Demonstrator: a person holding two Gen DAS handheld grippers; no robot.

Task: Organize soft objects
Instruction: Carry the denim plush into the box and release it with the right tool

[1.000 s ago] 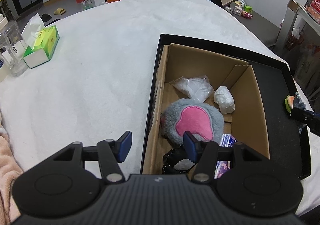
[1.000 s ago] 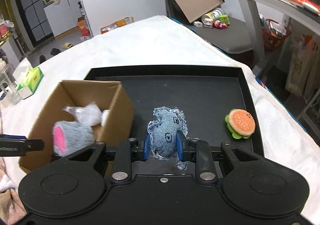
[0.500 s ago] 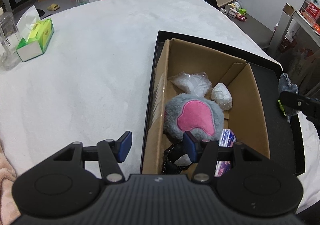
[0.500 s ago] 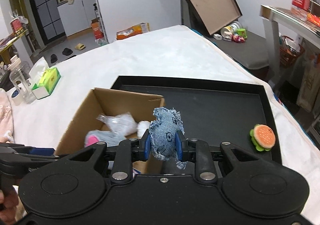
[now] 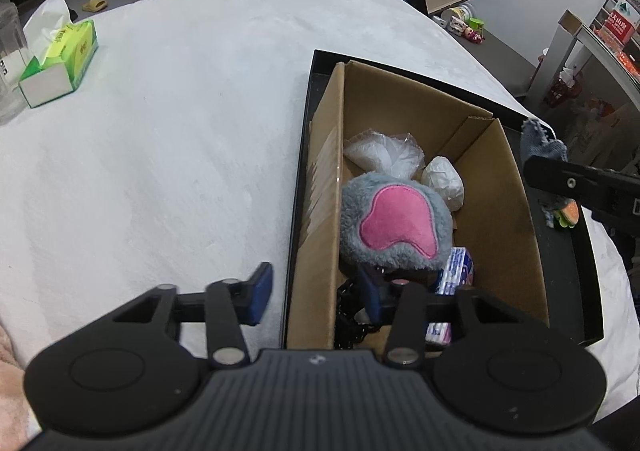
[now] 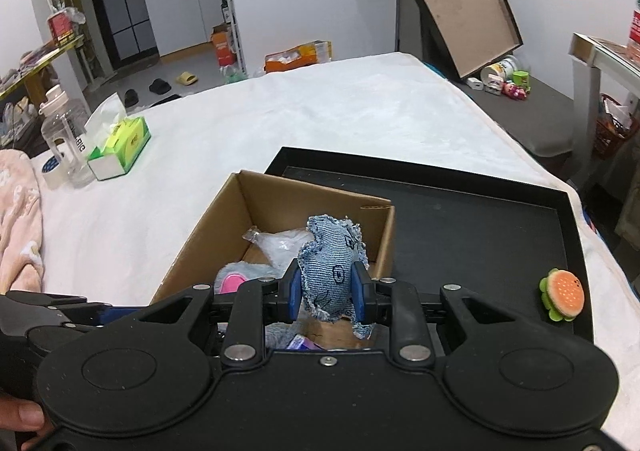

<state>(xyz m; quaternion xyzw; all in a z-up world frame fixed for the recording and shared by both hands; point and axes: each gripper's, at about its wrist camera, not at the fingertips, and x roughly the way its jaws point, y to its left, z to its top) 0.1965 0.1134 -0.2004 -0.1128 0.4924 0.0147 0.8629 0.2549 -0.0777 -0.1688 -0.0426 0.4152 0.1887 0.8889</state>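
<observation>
My right gripper is shut on a blue denim soft toy and holds it above the near end of the open cardboard box. The box stands at the left of a black tray and holds a grey and pink plush, two white plastic-wrapped bundles and a small packet. A burger plush lies at the tray's right edge. My left gripper is open and empty, straddling the box's near left wall. The right gripper with the denim toy shows at the right of the left wrist view.
The tray sits on a white cloth-covered table. A green tissue box, a clear bottle and a tape roll stand at the far left. A pink cloth lies at the left edge. A shelf with clutter stands to the right.
My right gripper has lifted the denim toy off the tray and carried it left, over the box. The left gripper stayed open at the box's near left side.
</observation>
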